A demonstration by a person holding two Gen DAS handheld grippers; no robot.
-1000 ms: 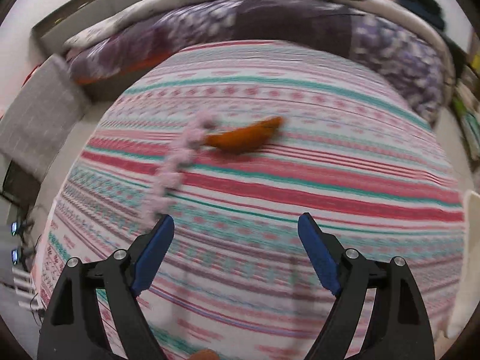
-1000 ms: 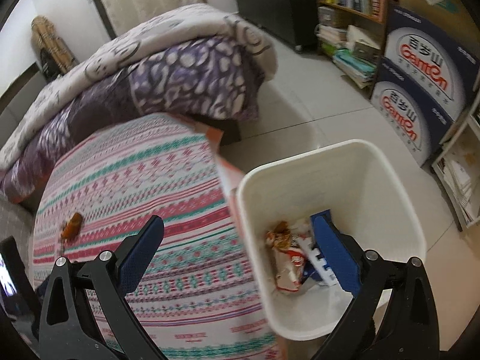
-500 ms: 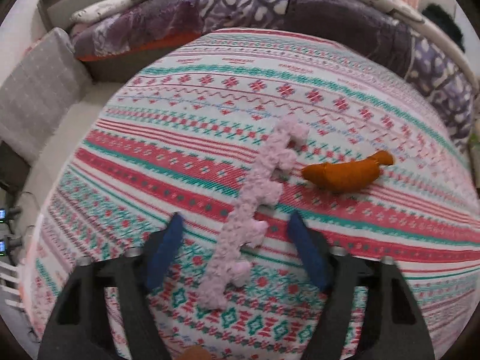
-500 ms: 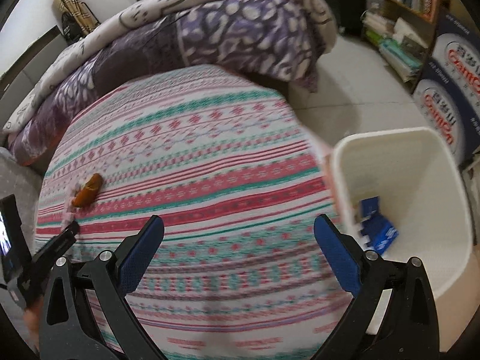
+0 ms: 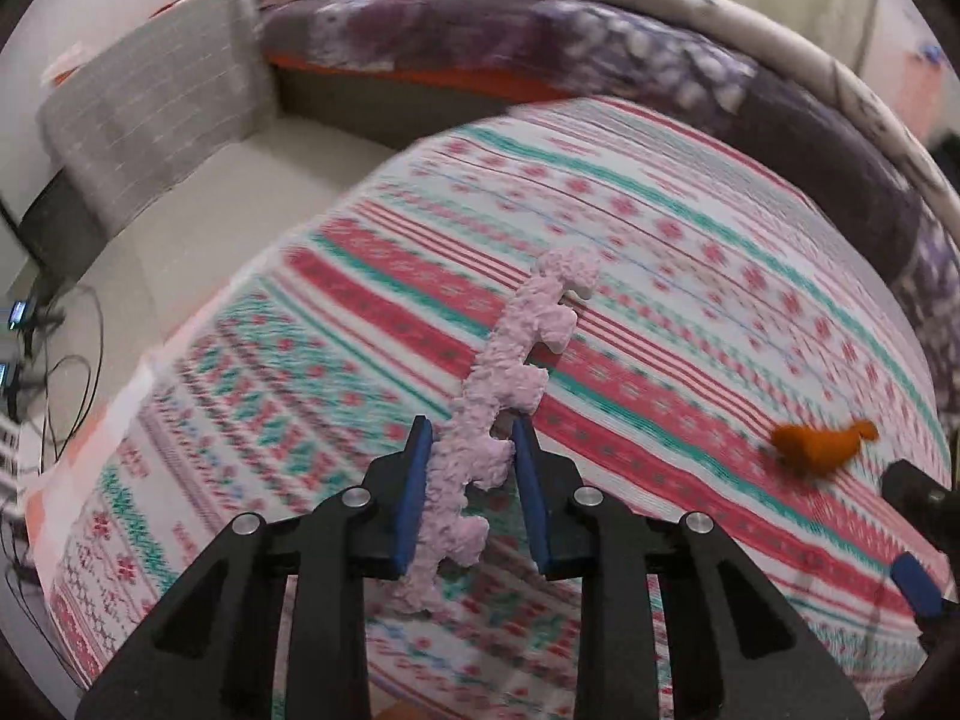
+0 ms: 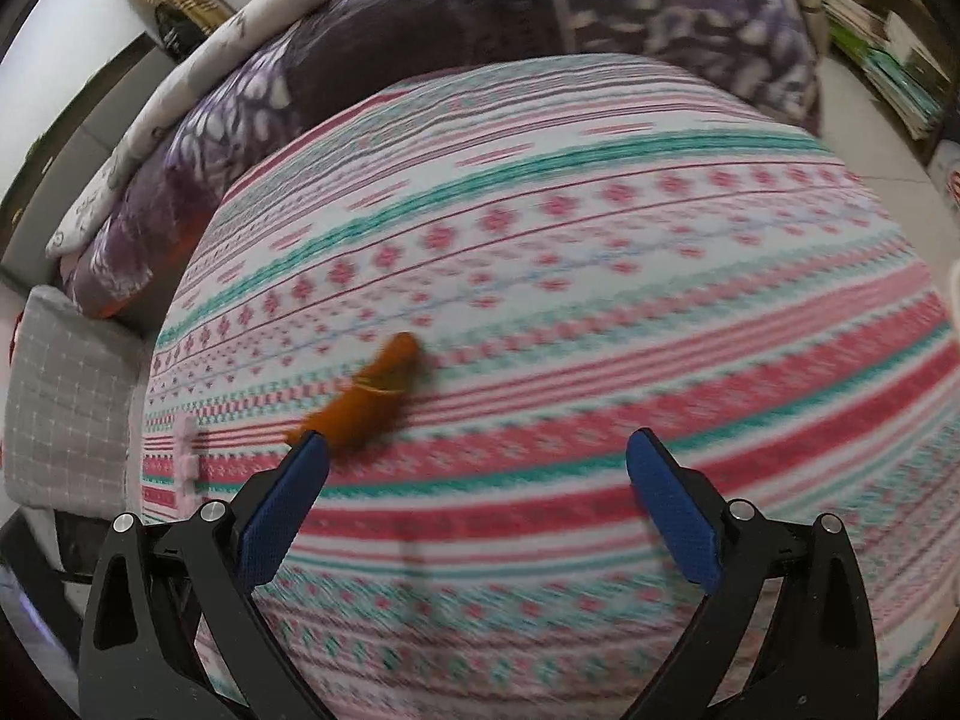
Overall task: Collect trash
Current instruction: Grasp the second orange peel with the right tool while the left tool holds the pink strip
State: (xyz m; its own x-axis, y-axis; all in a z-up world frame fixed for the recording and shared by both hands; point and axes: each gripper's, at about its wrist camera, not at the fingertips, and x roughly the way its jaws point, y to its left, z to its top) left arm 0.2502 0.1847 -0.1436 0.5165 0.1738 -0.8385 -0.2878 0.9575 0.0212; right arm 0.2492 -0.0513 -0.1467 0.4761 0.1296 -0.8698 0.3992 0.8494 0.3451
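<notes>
Gripping a long pink foam strip, the left gripper has its blue fingers clamped on the strip's lower half. The strip, notched along one edge, stands out ahead of the fingers over a bed covered in a red, teal and white patterned sheet; whether it is clear of the sheet is hard to tell. Beyond it, to the right, a small orange scrap lies on the sheet. The right gripper hovers near that same orange scrap, fingers wide apart and holding nothing. A purple quilt is heaped at the far end of the bed. No bin shows in either view. Judging by this, one piece is in hand, one awaits pickup, and both need binning.
</notes>
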